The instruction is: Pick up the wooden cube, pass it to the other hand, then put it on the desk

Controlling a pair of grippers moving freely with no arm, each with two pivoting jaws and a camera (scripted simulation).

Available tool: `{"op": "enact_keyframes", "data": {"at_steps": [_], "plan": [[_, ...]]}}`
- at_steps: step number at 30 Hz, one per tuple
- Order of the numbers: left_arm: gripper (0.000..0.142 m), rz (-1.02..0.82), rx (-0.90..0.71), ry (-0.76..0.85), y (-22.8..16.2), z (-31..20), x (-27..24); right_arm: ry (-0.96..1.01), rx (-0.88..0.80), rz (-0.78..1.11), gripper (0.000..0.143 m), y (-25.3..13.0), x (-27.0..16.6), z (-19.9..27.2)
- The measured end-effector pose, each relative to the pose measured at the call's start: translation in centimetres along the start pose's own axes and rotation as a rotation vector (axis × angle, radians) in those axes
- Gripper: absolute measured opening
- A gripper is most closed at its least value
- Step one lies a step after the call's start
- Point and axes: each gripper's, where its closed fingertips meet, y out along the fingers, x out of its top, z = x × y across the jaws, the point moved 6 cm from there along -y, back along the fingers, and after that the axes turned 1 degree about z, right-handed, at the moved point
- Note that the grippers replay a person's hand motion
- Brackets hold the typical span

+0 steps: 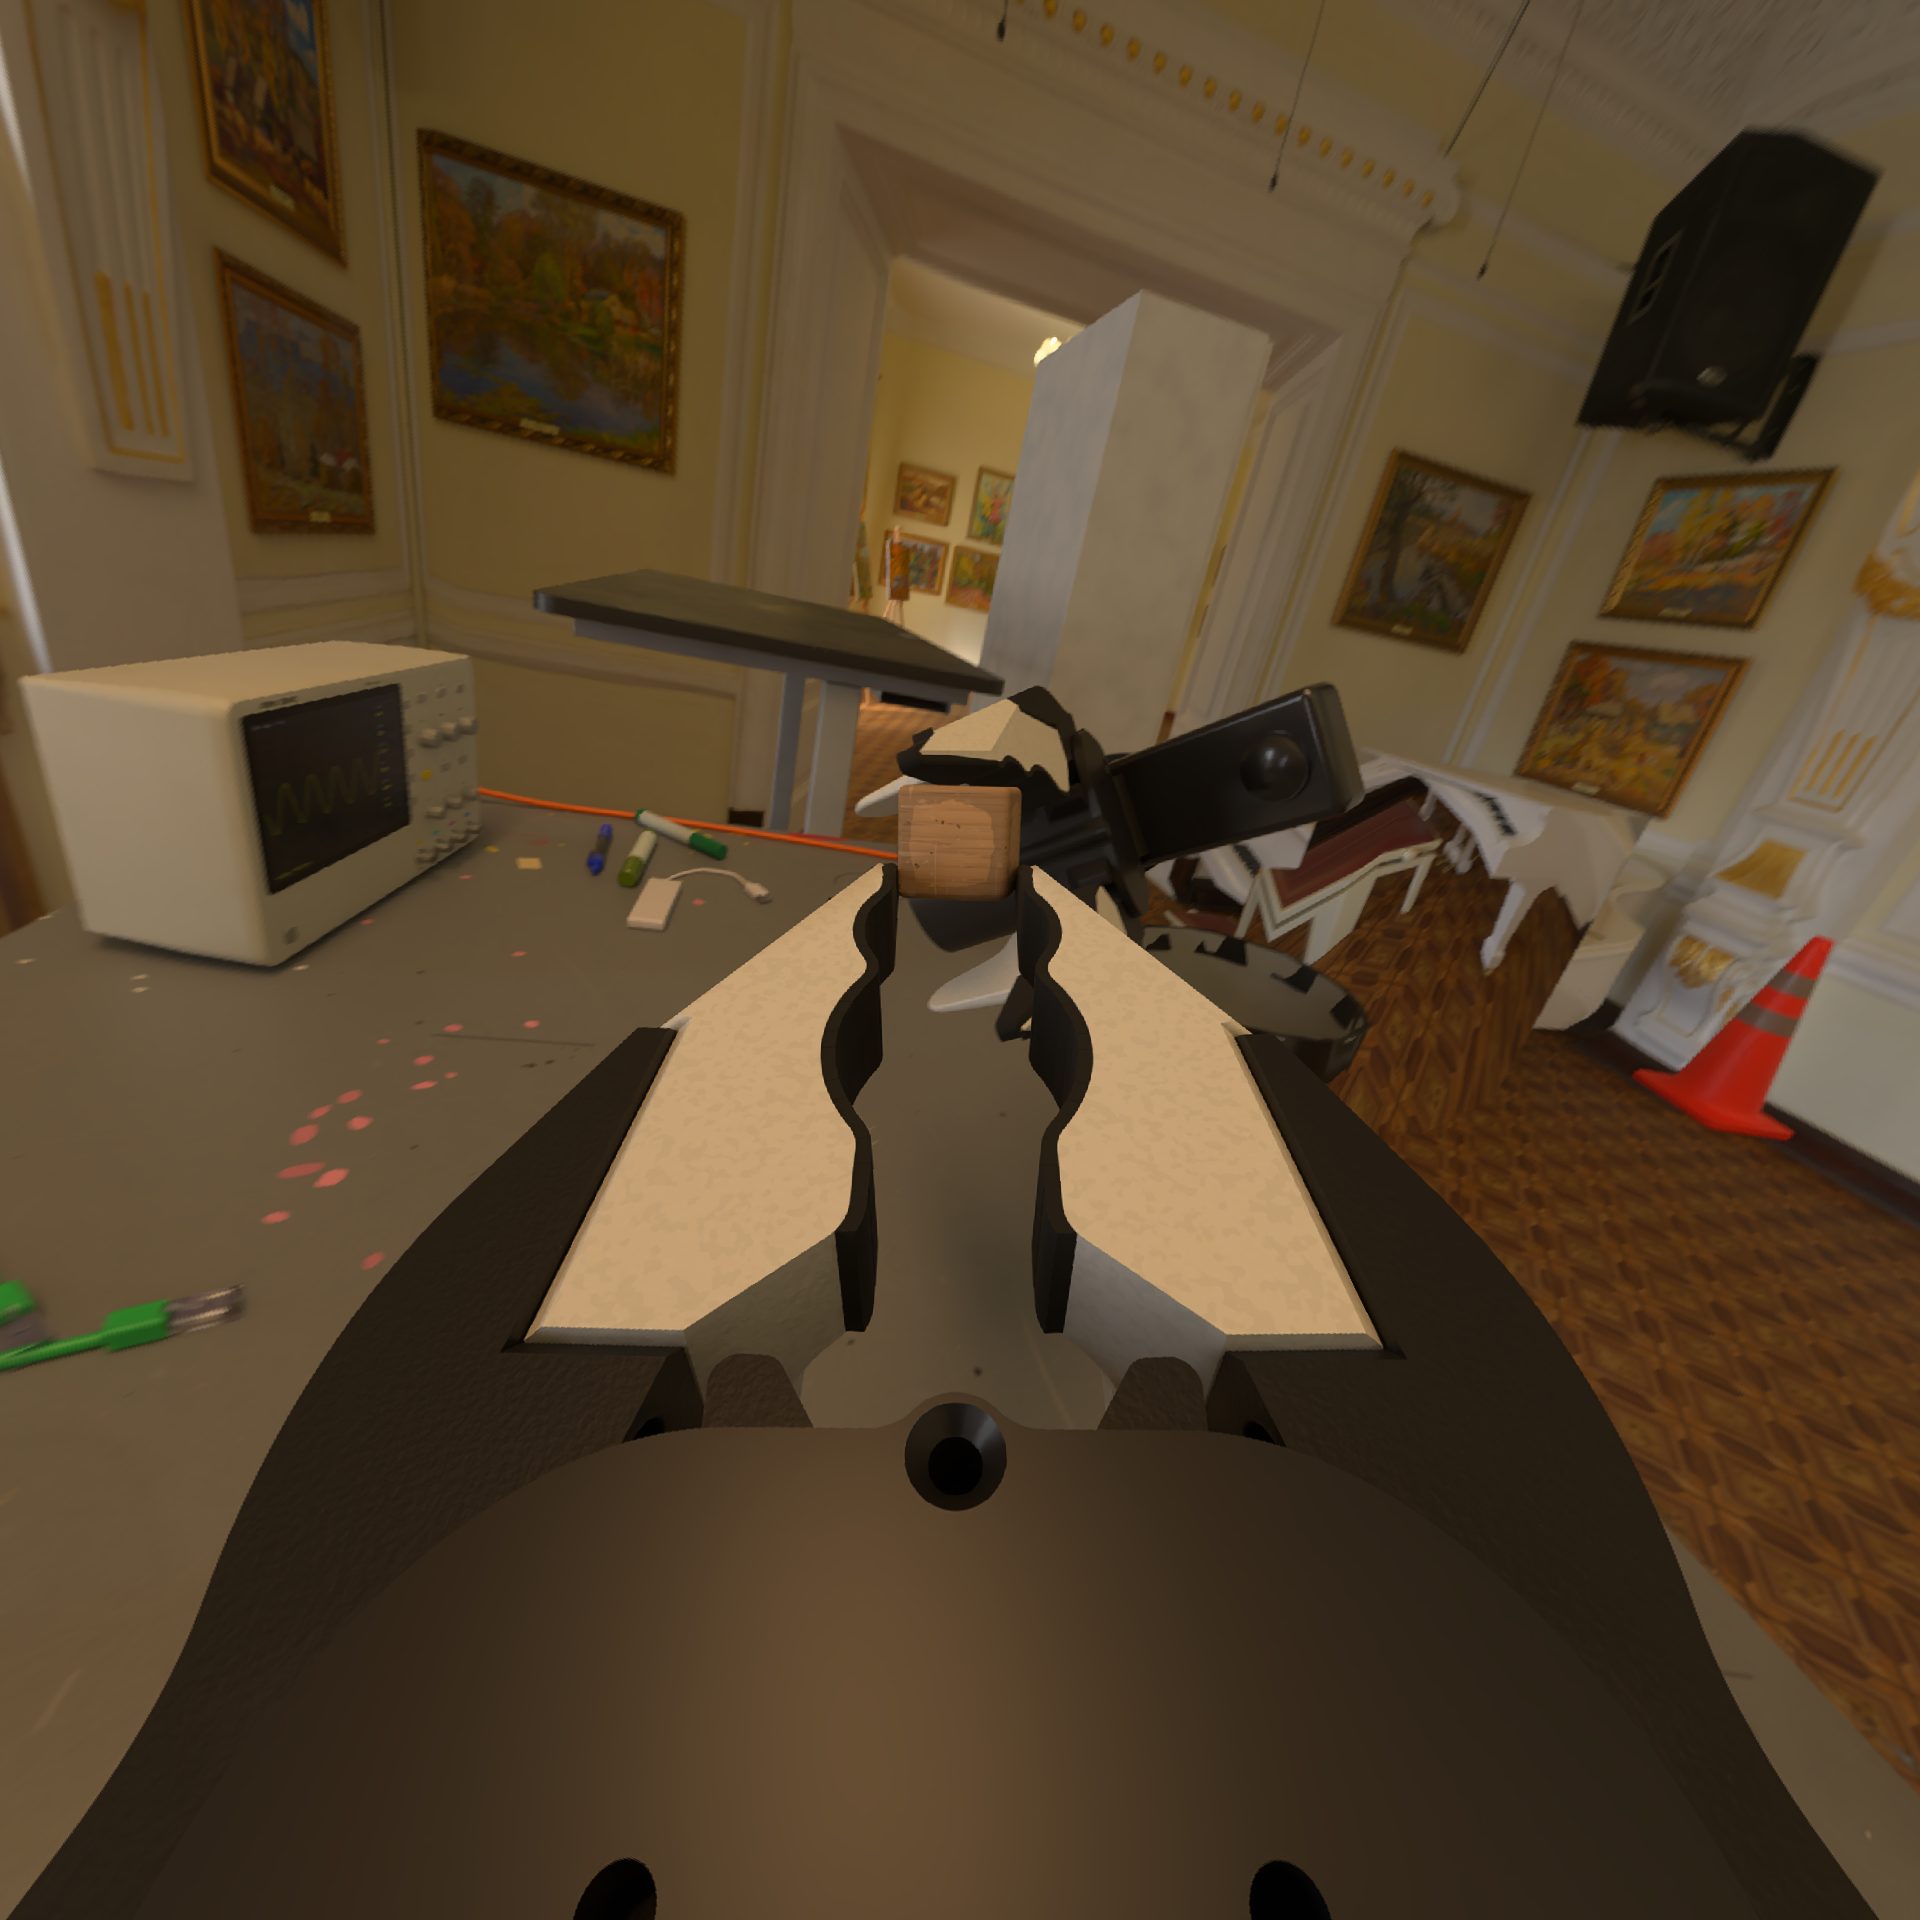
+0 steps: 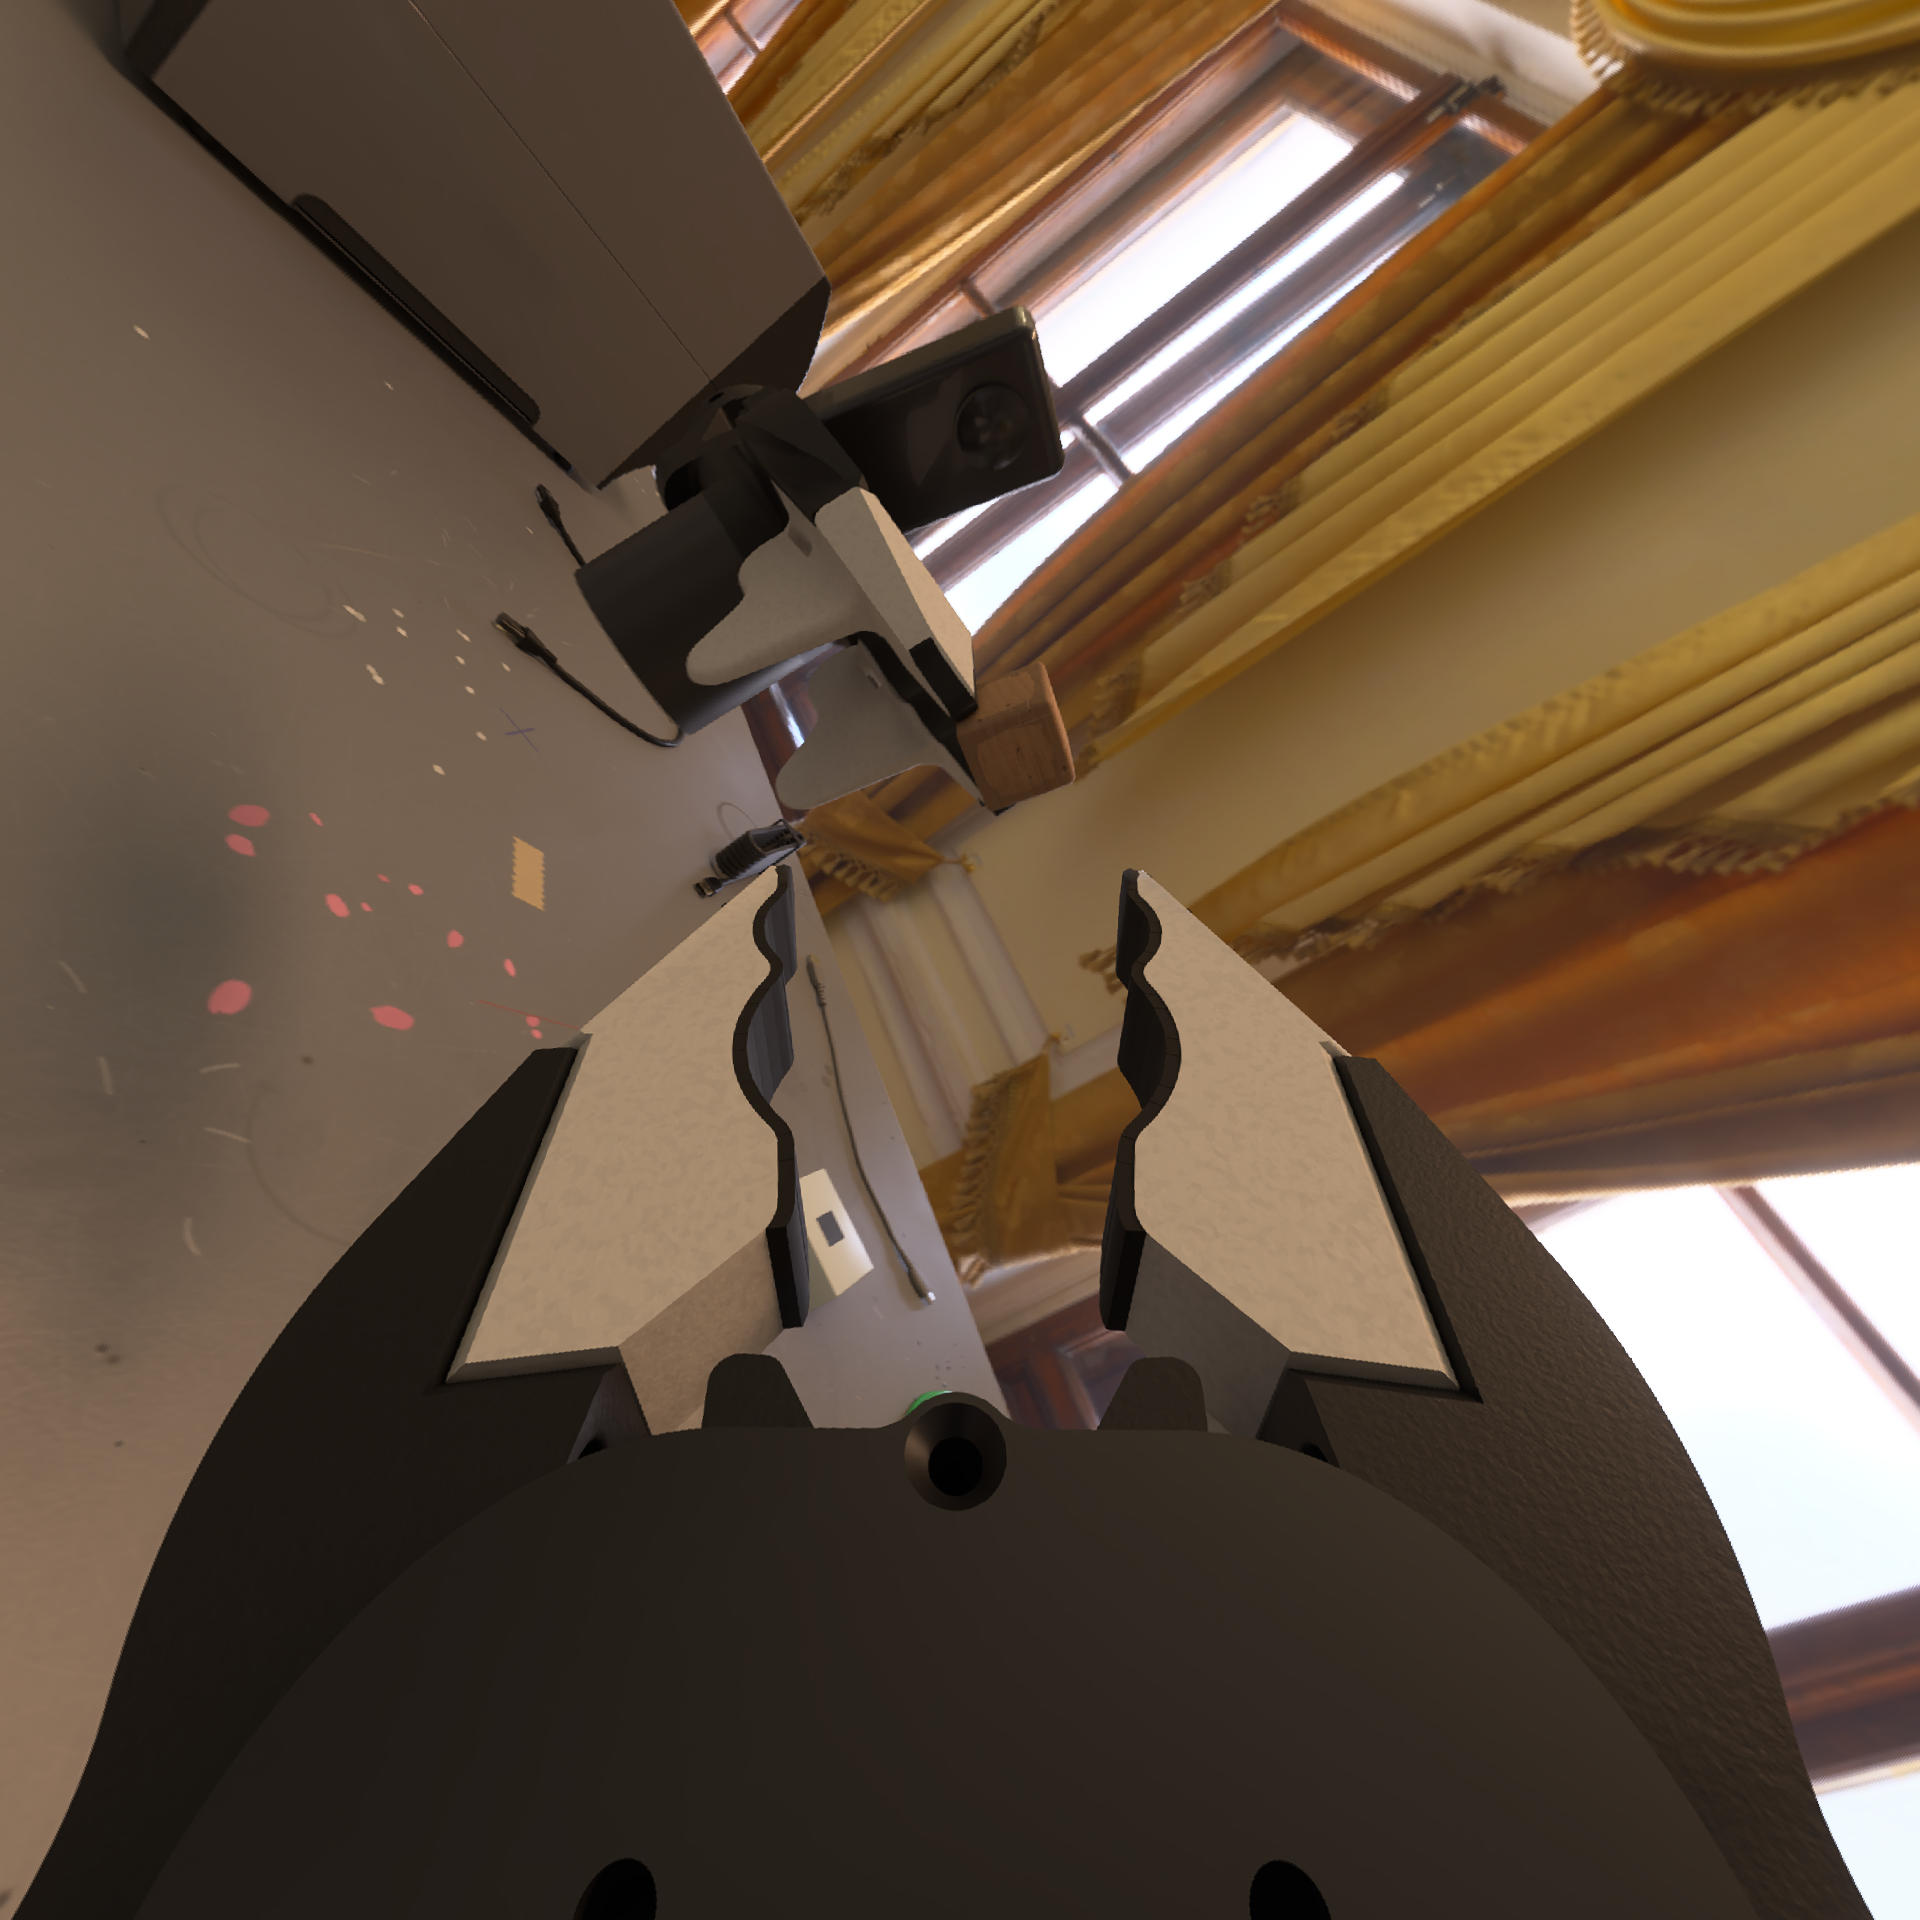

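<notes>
Wooden cube point(image 1: 957, 840) clamped upright in left gripper point(image 1: 954, 883) jaws above the table point(image 1: 208, 1091), no readable markings, right gripper point(image 2: 956, 894) jaws apart, near it.

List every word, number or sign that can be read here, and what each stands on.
Nothing reads clearly.
Oscilloscope: small print above the screen and by the knobs, too blurred to read.
Plaques under the paintings: too small to read.
Cube: no writing, only wood grain.
Markers: no writing that shows.
</notes>
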Motion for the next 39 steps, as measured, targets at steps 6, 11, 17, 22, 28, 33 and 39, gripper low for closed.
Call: {"op": "enact_keyframes", "data": {"at_steps": [6, 11, 17, 22, 28, 33, 39], "plan": [[0.022, -0.038, -0.059, -0.071, 1.7, -0.2, -1.1, -0.080, -0.027, -0.014, 0.062, 0.1, 0.2, -0.1], [0.022, -0.052, -0.100, -0.109, 2.7, -0.5, -1.8, -0.135, -0.026, -0.027, 0.057, -0.1, 0.6, -0.1], [0.022, -0.043, -0.158, -0.143, 3.4, -0.8, -2.4, -0.194, -0.011, -0.022, 0.029, -0.2, 0.8, 0.0], [0.022, -0.043, -0.180, -0.175, 3.4, -0.9, -2.6, -0.202, 0.008, -0.008, 0.021, -0.4, 0.9, 0.0], [0.021, -0.075, -0.163, -0.131, 3.2, -0.8, -2.1, -0.149, 0.021, 0.012, 0.021, -1.0, 1.1, -1.0], [0.023, -0.030, -0.035, 0.070, 1.6, -1.1, -0.7, -0.059, 0.062, 0.146, 0.020, -4.3, -0.6, -4.4], [0.018, 0.120, 0.178, 0.335, 1.3, -2.1, 0.7, 0.118, 0.117, 0.395, 0.020, -10.3, -6.0, -9.3]]}}
